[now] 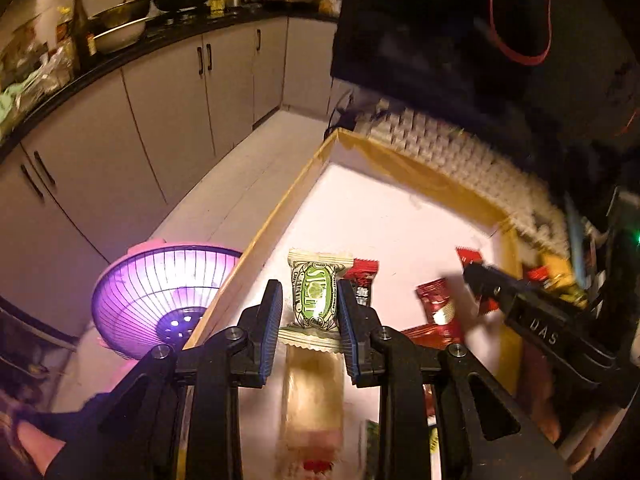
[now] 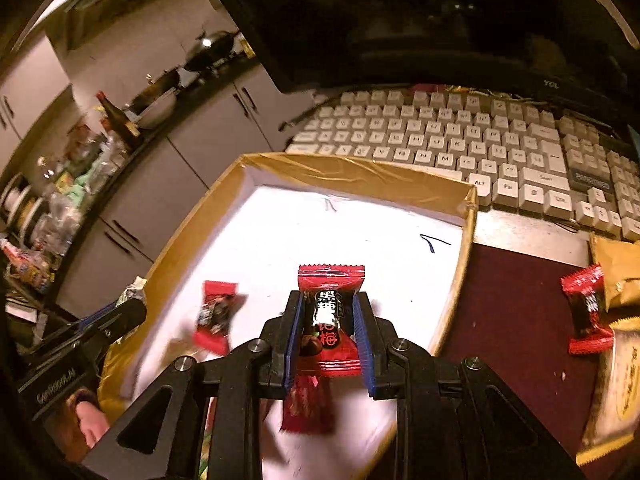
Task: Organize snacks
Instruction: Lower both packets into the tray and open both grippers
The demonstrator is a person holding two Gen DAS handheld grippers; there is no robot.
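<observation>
My left gripper (image 1: 310,304) is shut on a green and white snack packet (image 1: 316,290) and holds it above the white floor of the cardboard box (image 1: 256,240). My right gripper (image 2: 326,320) is shut on a red and black snack packet (image 2: 330,316), held over the same box (image 2: 360,176). Loose red packets lie in the box (image 1: 438,304), one at the left in the right wrist view (image 2: 216,320). A beige packet (image 1: 312,392) lies below the left gripper. The right gripper also shows in the left wrist view (image 1: 476,276).
A white keyboard (image 2: 460,144) lies behind the box under a dark monitor (image 2: 400,20). A red packet (image 2: 588,312) and yellow packets (image 2: 616,268) lie on the dark red mat right of the box. A pink mesh basket (image 1: 160,292) stands left of the box. Kitchen cabinets stand beyond.
</observation>
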